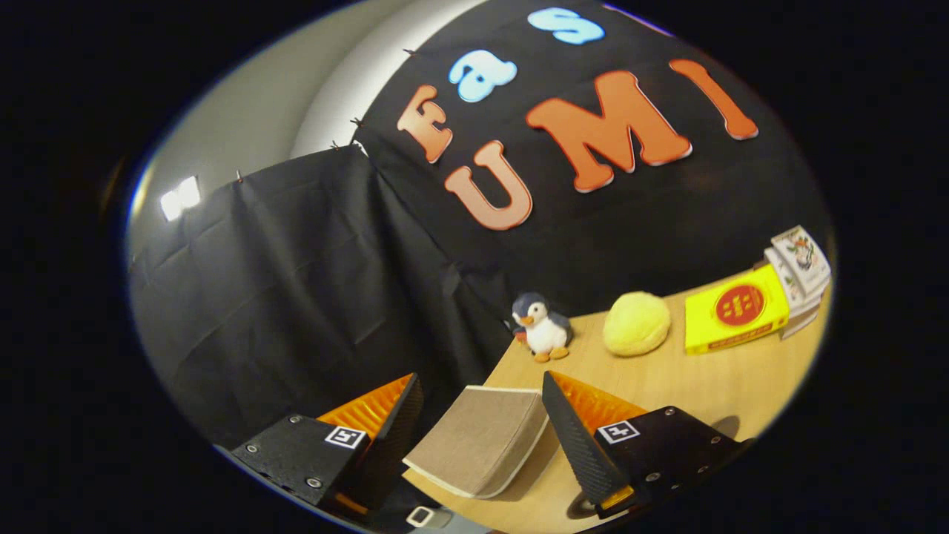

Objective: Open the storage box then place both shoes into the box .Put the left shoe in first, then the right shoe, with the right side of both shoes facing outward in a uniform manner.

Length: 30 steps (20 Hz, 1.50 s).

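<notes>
The storage box [478, 439] is a beige, fabric-covered box with a pale trim along its lower edge. It rests on the wooden table [667, 389] near the table's left edge, and its flap looks shut. My gripper [480, 377] is open, tilted, and hovers close over the table. The box lies in the gap between the two fingers [571, 423] and just ahead of them, and neither finger touches it. Nothing is held.
Beyond the box, against the black cloth wall, stand a small penguin plush [543, 327], a round yellow plush [636, 323], a flat yellow carton [734, 308] and a stack of booklets [801, 267]. The table drops off just left of the box.
</notes>
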### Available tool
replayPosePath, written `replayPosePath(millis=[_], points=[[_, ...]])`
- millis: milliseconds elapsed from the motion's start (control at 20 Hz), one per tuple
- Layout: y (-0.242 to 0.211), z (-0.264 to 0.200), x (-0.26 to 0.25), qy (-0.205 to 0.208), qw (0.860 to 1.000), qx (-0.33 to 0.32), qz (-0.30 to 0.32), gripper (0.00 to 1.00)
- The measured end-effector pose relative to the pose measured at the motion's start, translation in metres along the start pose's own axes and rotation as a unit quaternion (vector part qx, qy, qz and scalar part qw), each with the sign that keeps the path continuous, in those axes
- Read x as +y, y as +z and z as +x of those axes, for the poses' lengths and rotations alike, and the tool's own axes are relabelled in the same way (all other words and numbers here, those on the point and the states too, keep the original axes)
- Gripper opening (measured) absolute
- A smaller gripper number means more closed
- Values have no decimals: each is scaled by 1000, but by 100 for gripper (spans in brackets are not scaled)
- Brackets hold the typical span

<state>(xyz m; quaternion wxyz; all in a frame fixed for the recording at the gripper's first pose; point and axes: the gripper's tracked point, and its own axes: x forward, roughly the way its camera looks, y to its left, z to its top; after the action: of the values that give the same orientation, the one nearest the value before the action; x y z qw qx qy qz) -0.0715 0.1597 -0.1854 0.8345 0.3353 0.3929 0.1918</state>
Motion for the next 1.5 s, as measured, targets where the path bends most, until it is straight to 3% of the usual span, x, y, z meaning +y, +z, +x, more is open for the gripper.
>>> replayPosePath(millis=[250,650,900,1050,1200,1500], points=[[-49,24,-3,2,996,83,43,97],[-147,67,-29,-1,973,204,104,97],[-185,94,-46,-9,963,240,120,96],[-198,100,-41,14,958,249,141,97],[-210,104,-46,11,955,253,156,96],[-208,93,-37,35,948,253,188,93]])
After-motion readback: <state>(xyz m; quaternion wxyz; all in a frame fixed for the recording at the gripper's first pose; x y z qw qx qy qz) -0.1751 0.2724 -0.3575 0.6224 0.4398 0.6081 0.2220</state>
